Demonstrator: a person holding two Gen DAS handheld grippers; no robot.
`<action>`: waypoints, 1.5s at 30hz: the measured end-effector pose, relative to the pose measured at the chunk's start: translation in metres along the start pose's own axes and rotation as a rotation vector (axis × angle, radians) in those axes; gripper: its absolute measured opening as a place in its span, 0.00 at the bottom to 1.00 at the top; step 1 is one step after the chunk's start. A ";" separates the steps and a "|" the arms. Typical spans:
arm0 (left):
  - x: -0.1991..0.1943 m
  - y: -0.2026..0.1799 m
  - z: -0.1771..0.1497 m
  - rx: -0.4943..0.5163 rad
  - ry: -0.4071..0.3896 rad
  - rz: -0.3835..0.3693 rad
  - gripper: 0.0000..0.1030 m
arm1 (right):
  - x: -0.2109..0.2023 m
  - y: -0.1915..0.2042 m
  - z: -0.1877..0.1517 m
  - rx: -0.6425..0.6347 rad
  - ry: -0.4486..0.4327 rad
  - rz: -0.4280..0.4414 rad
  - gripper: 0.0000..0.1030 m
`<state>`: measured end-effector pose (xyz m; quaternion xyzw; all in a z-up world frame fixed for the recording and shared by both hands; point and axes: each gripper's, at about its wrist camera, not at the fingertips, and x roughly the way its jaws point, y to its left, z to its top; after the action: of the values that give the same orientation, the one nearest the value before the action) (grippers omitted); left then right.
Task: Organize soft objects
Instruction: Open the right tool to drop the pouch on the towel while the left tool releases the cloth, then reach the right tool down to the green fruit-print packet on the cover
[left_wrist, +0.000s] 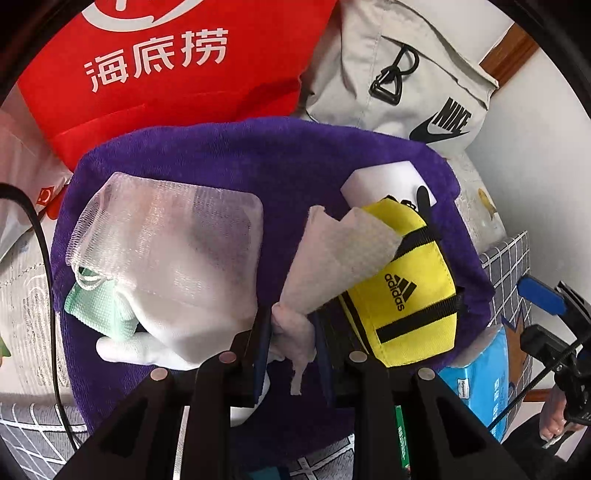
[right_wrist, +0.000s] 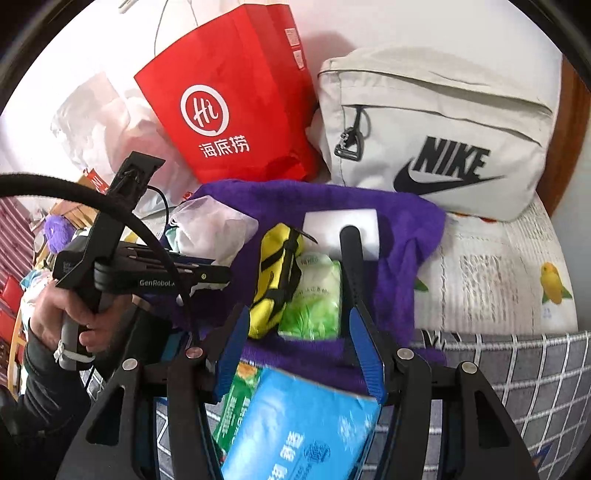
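A purple towel (left_wrist: 229, 155) lies spread on the surface and carries the soft things. My left gripper (left_wrist: 291, 332) is shut on a crumpled white paper towel (left_wrist: 332, 258) that stands up over a yellow Adidas pouch (left_wrist: 413, 295). A white mesh bag (left_wrist: 166, 236), a green mask (left_wrist: 99, 310) and a white sponge block (left_wrist: 384, 181) also lie on the towel. My right gripper (right_wrist: 299, 354) is open, with its fingers either side of a blue tissue pack (right_wrist: 295, 421) below a green wipes pack (right_wrist: 317, 295). The towel (right_wrist: 399, 229) and pouch (right_wrist: 273, 269) show there too.
A red paper bag (right_wrist: 236, 103) and a grey Nike bag (right_wrist: 436, 129) stand behind the towel. White plastic bags (right_wrist: 103, 122) lie at the left. A grey checked cover (right_wrist: 517, 369) and a fruit-print cloth (right_wrist: 498, 266) lie at the right.
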<state>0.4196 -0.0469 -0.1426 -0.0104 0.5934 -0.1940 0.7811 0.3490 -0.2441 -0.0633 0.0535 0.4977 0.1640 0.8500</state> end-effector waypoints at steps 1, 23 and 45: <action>0.000 0.000 0.000 -0.001 0.007 0.004 0.35 | -0.001 -0.001 -0.002 0.006 0.000 -0.002 0.54; -0.117 -0.017 -0.094 -0.009 -0.230 0.014 0.61 | -0.047 0.061 -0.082 -0.042 0.023 0.054 0.55; -0.143 0.037 -0.201 -0.093 -0.318 -0.120 0.62 | 0.034 0.115 -0.110 -0.058 0.128 -0.188 0.53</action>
<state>0.2119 0.0756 -0.0786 -0.1126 0.4690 -0.2083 0.8509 0.2432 -0.1326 -0.1176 -0.0285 0.5489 0.1010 0.8293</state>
